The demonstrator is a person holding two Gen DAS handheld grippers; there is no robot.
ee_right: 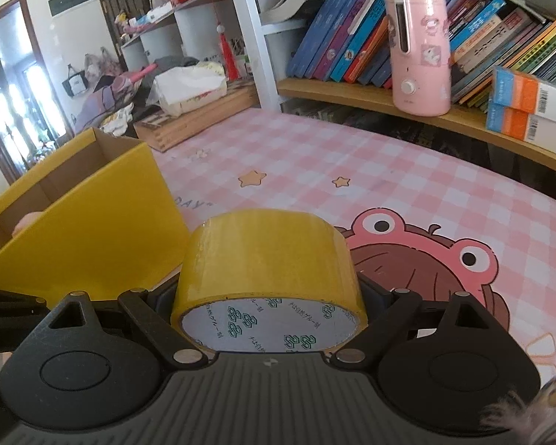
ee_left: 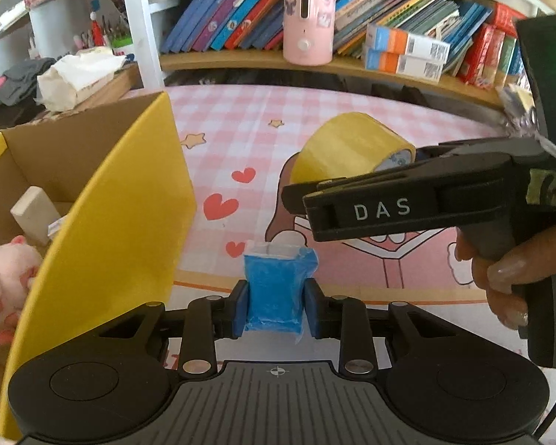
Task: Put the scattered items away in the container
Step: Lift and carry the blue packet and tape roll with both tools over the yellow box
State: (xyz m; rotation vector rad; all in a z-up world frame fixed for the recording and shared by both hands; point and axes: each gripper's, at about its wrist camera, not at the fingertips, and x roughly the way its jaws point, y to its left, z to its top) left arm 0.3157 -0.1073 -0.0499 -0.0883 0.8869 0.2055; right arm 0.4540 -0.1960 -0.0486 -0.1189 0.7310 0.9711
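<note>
Pink checked worktop (ee_right: 352, 155) is backed by bookshelves. A blue packet (ee_left: 276, 293) is clamped in the nearly closed left tool (ee_left: 276, 306), beside the yellow box (ee_left: 103, 222). A tape roll (ee_right: 267, 270) is gripped, lifted, by the wide-set right tool (ee_right: 268, 296).

Both claws are matte black with blue pads (ee_left: 241, 307), silver pivot screws and white "DAS" lettering (ee_left: 381, 209).
</note>
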